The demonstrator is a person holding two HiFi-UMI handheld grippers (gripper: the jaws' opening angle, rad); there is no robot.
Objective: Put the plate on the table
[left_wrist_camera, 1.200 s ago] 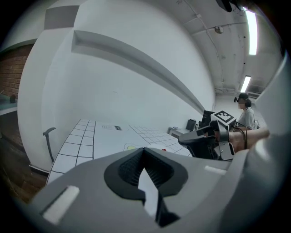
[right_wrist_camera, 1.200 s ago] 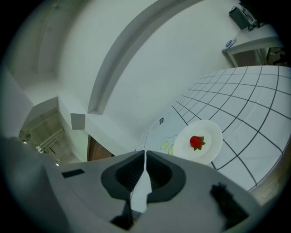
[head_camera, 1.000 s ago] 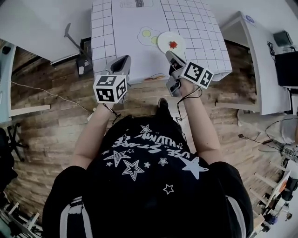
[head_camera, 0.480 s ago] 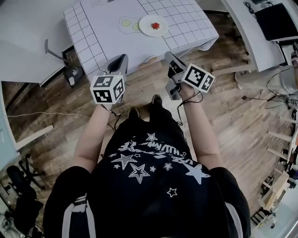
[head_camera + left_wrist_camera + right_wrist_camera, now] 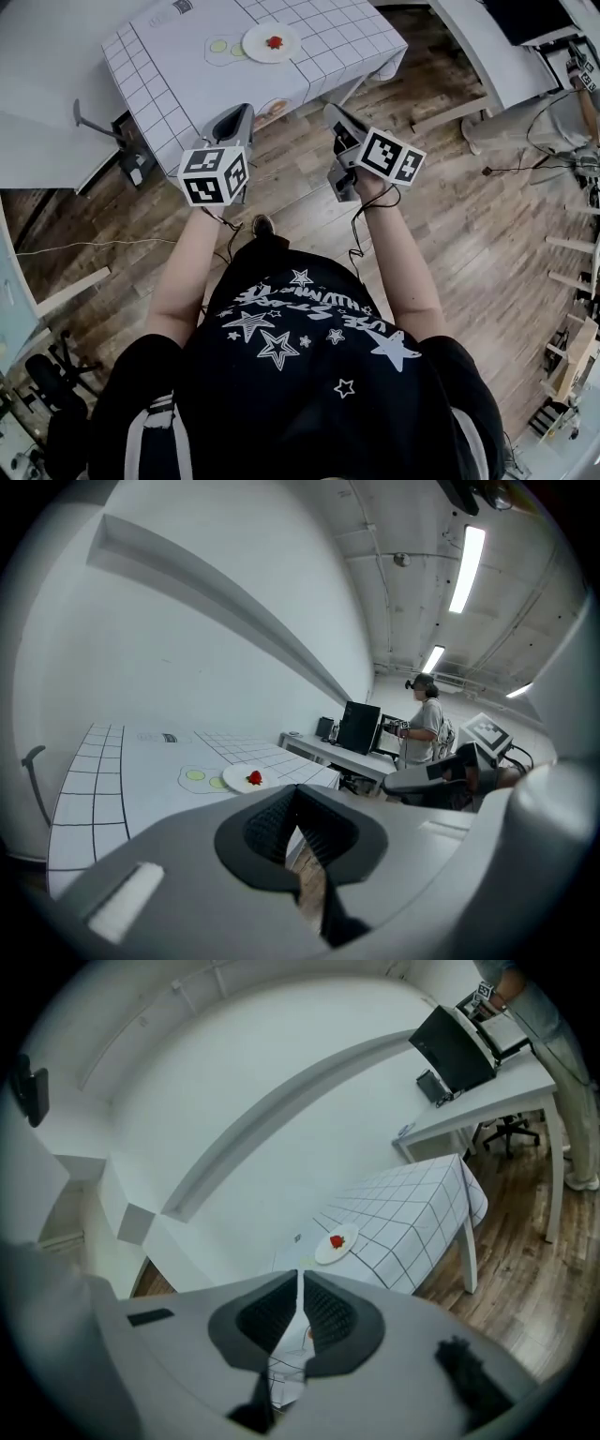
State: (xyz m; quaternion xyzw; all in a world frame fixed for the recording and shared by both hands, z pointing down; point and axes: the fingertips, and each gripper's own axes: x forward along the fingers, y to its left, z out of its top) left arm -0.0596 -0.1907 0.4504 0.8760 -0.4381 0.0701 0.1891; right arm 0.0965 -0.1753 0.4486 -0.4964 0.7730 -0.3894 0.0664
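Wooden floor (image 5: 309, 178) lies under me, well short of the tabletop (image 5: 169, 66). Nearest, my left hand-held gripper (image 5: 296, 808) has its jaws pressed together on nothing. The right hand-held gripper (image 5: 300, 1283) shows only a hairline slit and is also empty. Farther off, the white plate (image 5: 258, 47) lies flat on the checked cloth with a small red piece (image 5: 274, 41) on it. I judge the placing done; any regrasp calls for stepping closer first.
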